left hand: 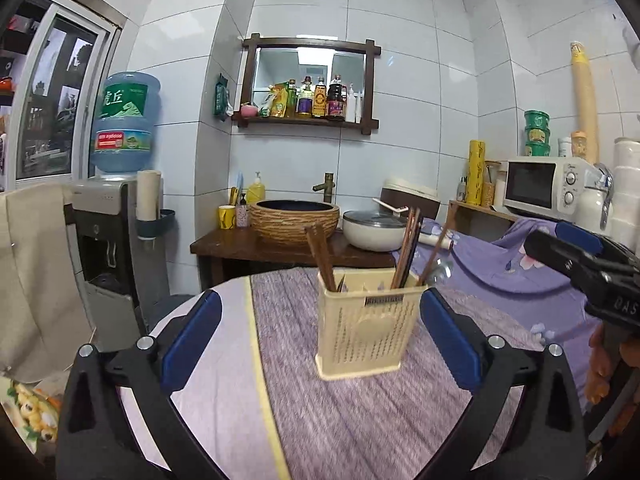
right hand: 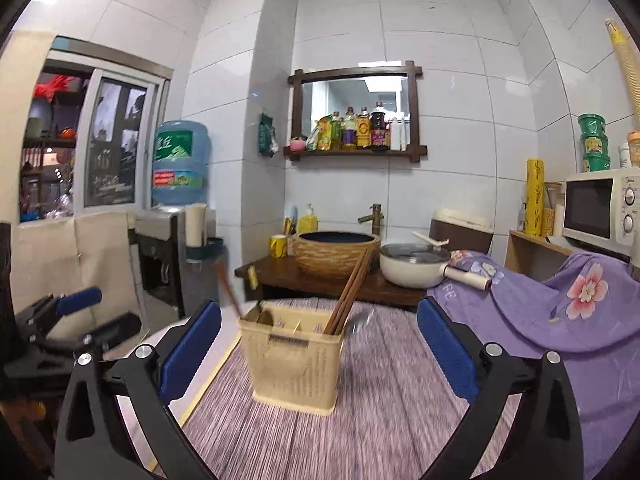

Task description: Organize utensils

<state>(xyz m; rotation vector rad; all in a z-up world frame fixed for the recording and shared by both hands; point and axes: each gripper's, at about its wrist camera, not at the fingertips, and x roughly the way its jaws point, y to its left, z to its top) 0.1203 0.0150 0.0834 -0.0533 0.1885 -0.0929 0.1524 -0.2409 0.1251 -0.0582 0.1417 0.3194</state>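
Note:
A cream perforated utensil basket (left hand: 366,326) (right hand: 294,362) stands upright on the purple mat of a round table. Brown chopsticks (left hand: 320,258) (right hand: 350,294) lean out of its compartments, and a metal spoon (left hand: 440,270) (right hand: 362,320) shows blurred at its right side. My left gripper (left hand: 320,340) is open, its blue pads (left hand: 190,340) wide apart, with the basket standing ahead between them and untouched. My right gripper (right hand: 318,350) is open too, with the basket ahead between its pads (right hand: 448,354). Each gripper also shows at the edge of the other's view.
Behind the table a dark wooden counter (left hand: 224,246) carries a woven basin (left hand: 294,218) and a white lidded pot (left hand: 376,228). A water dispenser (left hand: 106,240) stands at the left. On the right are a purple floral cloth (right hand: 560,312) and a microwave (right hand: 600,208).

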